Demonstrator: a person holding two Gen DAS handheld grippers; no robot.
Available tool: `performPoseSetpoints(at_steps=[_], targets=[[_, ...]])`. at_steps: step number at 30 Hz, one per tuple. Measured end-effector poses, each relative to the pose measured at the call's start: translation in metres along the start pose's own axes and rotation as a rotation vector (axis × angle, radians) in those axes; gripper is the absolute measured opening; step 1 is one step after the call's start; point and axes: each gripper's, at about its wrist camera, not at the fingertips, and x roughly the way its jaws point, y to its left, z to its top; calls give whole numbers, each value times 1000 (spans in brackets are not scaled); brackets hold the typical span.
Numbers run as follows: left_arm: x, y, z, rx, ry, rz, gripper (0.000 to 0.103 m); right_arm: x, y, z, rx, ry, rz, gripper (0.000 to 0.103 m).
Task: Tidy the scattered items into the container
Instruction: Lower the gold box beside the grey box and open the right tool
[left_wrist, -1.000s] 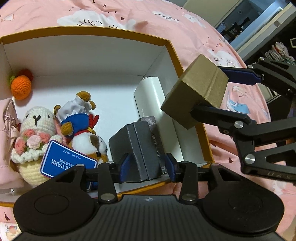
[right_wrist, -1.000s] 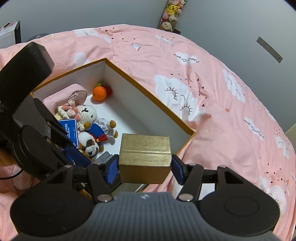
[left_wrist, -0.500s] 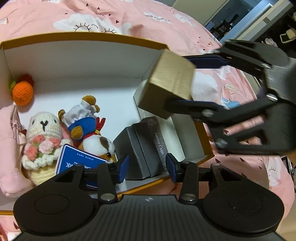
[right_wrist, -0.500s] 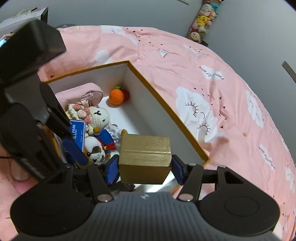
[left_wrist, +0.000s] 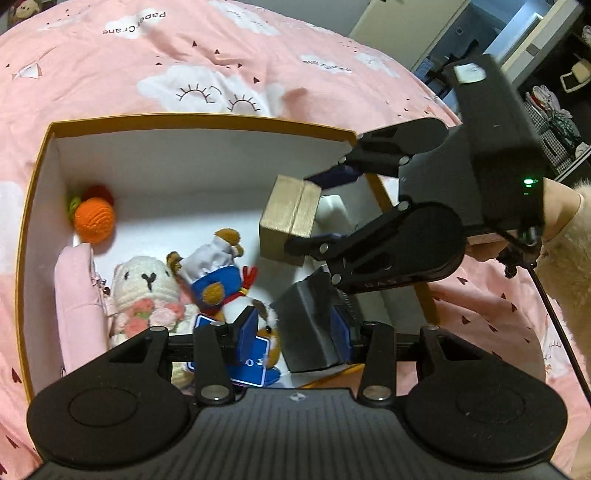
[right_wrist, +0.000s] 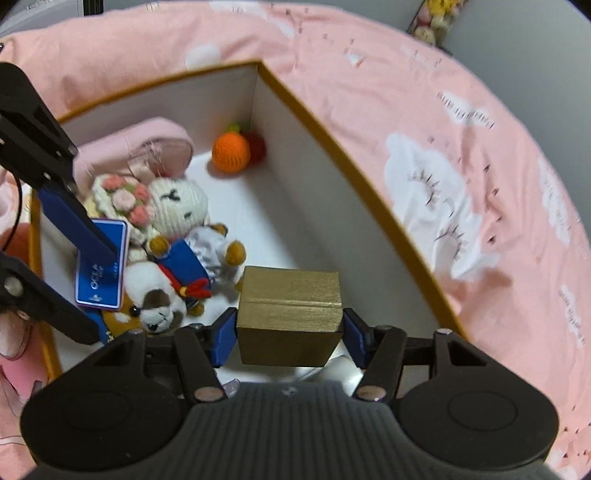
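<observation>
Container: 1 open box (left_wrist: 192, 122) with a mustard rim and white inside walls, sitting on a bed with a pink cloud-print cover (left_wrist: 110, 62).

Right claw (right_wrist: 289, 332): clenched on 1 gold box (right_wrist: 290, 308), blue pads pressed to its 2 side faces. In the left wrist view the gold box (left_wrist: 290, 218) hangs tilted above the container's right part, over a tall white box (left_wrist: 334, 218) that stands against the right wall. It touches nothing below it that I can see. A hand in a fluffy cream sleeve (left_wrist: 565, 251) carries this claw.

Left claw (left_wrist: 293, 330): parted, low over the near edge of the container, with a dark grey box (left_wrist: 306, 325) lying between its blue pads. Whether the right pad touches that box cannot be told; the left pad stands clear of it.

Contents, far corner: 1 orange crochet fruit (left_wrist: 94, 218) with a red one just behind it.

Contents, left wall: 1 pink pouch (left_wrist: 75, 302).

Contents, middle: 1 white crochet bunny (left_wrist: 144, 284) holding pink flowers; beside it 1 plush duck (left_wrist: 218, 273) in blue with a white hat; 1 brown-and-white plush dog (right_wrist: 155, 299); 1 blue card (right_wrist: 101, 273) leaning against the toys.
</observation>
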Motion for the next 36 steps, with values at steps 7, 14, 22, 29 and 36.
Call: performPoseSetpoints(at_steps=[7, 14, 22, 29, 36], targets=[[-2, 5, 2, 9, 7, 45, 49, 11, 1, -1, -67, 115, 52, 62], [0, 14, 2, -9, 13, 59, 49, 11, 1, 1, -127, 178, 59, 63], [-4, 17, 0, -23, 7, 56, 49, 11, 4, 13, -207, 196, 71, 64], [-8, 18, -1, -31, 1, 53, 49, 16, -3, 32, -142, 170, 103, 63], [-10, 20, -3, -37, -3, 61, 49, 40, 2, 39, -113, 249, 107, 62]])
